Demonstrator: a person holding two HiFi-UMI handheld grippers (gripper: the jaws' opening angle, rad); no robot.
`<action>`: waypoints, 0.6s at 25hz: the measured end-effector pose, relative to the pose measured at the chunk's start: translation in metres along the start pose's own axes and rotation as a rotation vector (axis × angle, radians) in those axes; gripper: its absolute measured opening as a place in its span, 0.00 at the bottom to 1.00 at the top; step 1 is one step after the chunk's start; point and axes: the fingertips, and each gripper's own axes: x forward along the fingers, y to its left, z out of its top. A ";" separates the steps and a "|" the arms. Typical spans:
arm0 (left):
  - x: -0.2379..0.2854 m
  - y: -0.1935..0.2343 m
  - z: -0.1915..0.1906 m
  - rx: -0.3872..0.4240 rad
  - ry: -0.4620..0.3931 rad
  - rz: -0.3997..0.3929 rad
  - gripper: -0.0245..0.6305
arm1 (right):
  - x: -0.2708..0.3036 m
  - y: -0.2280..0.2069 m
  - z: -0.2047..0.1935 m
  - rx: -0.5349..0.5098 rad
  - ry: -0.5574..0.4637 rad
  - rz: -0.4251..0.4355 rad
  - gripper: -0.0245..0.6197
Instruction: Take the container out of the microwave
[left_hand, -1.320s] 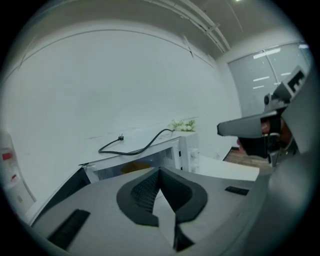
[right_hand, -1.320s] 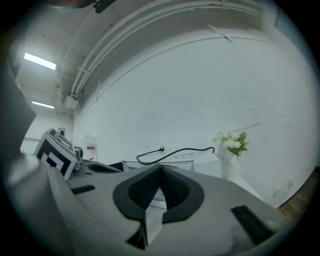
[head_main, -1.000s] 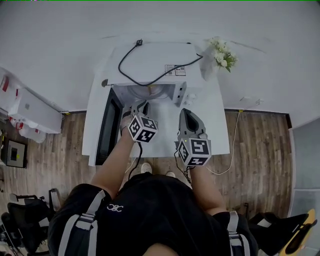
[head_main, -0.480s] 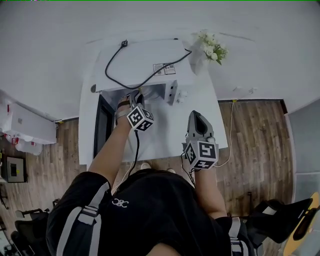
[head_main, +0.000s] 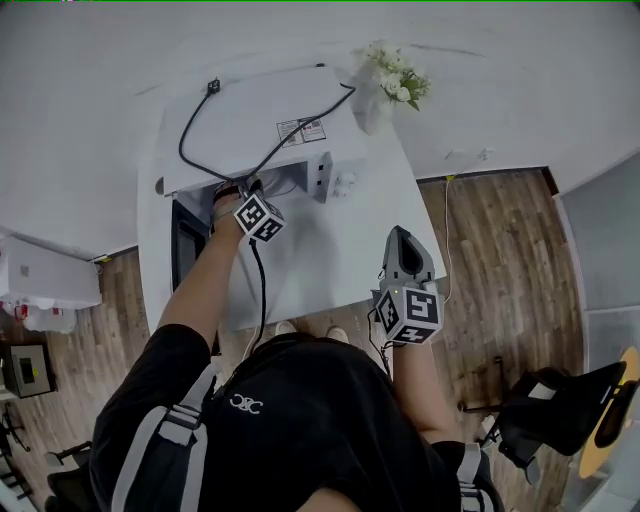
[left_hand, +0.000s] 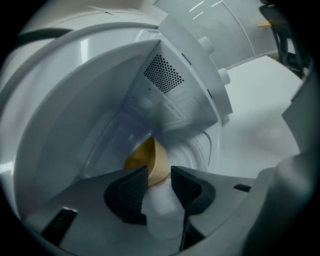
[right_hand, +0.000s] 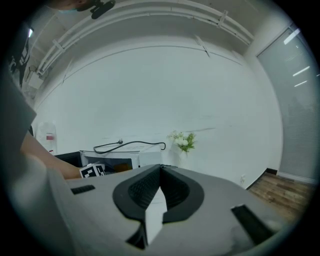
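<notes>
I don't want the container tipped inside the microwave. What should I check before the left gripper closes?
1. Microwave door open: ok, it is swung out to the left.
2. Left gripper inside the cavity with jaws apart: ok.
3. Container lined up with the gap: ok, its tan wall shows just ahead of the tips.
4. Container wall actually between the pads: cannot tell, it may lie just beyond them.
5. Right gripper out of the way: ok, it is shut on nothing and held back near the front of the table.
6. Container contents: cannot tell, its inside is not visible.
</notes>
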 end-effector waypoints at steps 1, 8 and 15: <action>0.003 0.001 0.002 0.002 -0.010 0.001 0.28 | -0.001 -0.002 -0.002 0.000 0.005 -0.009 0.04; 0.036 0.001 0.008 0.064 0.005 -0.022 0.33 | -0.007 -0.013 -0.011 -0.003 0.034 -0.059 0.04; 0.054 -0.003 0.000 0.136 0.081 -0.049 0.28 | -0.011 -0.018 -0.016 -0.003 0.049 -0.080 0.04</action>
